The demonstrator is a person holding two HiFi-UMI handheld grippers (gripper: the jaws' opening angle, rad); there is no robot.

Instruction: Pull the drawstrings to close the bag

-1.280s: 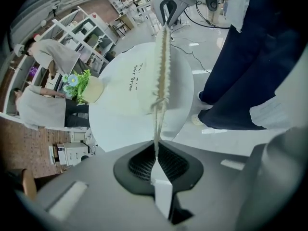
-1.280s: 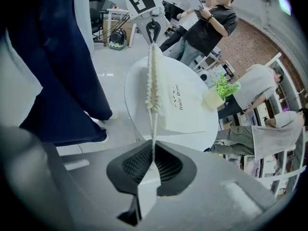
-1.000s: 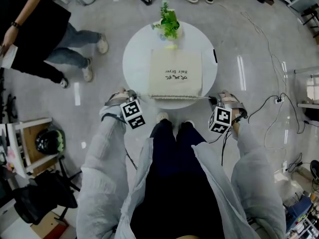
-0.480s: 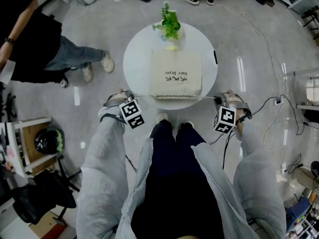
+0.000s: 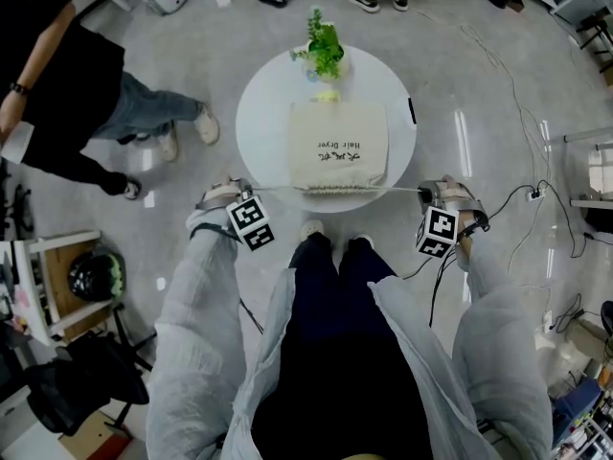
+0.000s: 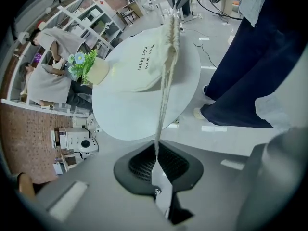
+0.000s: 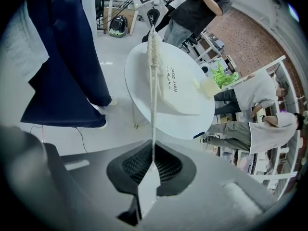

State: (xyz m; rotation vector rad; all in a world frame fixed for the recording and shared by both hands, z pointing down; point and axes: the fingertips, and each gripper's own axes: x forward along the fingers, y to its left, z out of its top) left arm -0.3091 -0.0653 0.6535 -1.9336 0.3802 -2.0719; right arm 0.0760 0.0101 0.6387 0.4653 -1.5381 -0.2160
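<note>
Drawstrings [image 5: 273, 188] stretch taut in one straight line past both sides of the tabletop's near rim, coming out of the mouth of the cream bag [image 5: 338, 147]. The bag lies flat in the middle of the round white tabletop [image 5: 263, 113]. Its printed face is up and its mouth is bunched into small gathers right at the tabletop's near rim.

The left claw [image 5: 244, 189] hangs off the tabletop's near-left edge, over the floor and clear of the rim. In the left gripper view its jaws are pinched together on the left drawstring [image 6: 164, 93], which runs straight up from the pads [image 6: 166, 163] to the bag on the tabletop.

The right claw [image 5: 428, 192] hangs off the tabletop's near-right edge, also clear of the rim. In the right gripper view its jaws are likewise clamped together on the right drawstring [image 7: 154, 95], with the cord rising tight from between them.

A green plant [image 5: 324, 46] in a pale pot stands at the tabletop's far rim, beyond the bag. A small dark item [image 5: 413, 109] sits at the tabletop's right rim. A bystander in a black top [image 5: 57, 75] stands on the floor well to the left of the tabletop.
</note>
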